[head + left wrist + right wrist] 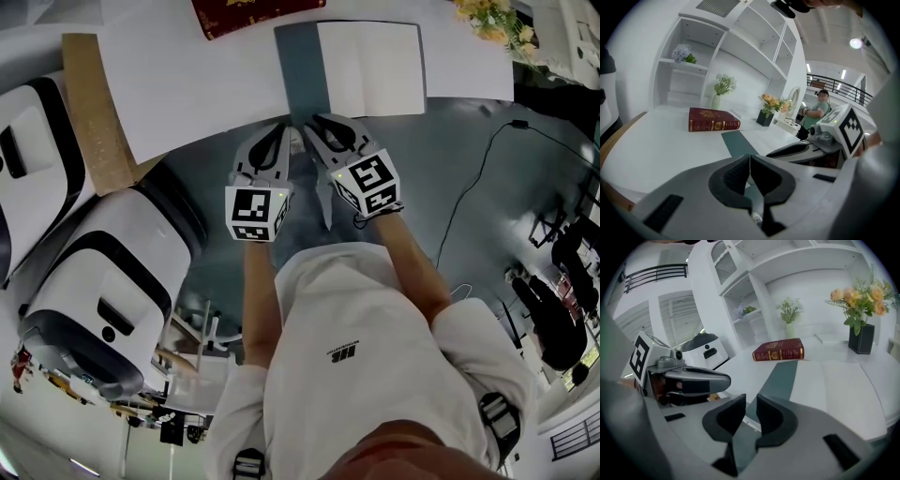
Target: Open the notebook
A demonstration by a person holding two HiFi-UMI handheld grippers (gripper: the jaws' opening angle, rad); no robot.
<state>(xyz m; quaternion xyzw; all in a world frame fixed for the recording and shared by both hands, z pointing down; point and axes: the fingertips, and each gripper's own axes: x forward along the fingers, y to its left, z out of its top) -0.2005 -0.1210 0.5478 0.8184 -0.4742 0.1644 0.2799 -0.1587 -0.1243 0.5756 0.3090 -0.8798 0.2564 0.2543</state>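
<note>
1. The notebook [356, 67] lies spread open on the table [206, 89], so the opening looks done.
2. On my left gripper [750, 158] the fingers are together, near the notebook's near edge. On my right gripper [751, 401] they stand apart, gripping nothing.
3. Next, I should lift both clear without snagging a page.

On your white bench [187, 103] a dark red book [778, 350] lies flat. Behind it you see a vase of white flowers [789, 317], and a black pot of orange flowers [861, 336] stands farther right.

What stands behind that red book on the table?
Behind the red book stands a vase of pale flowers. The book hides the strip of table just behind it.
</note>
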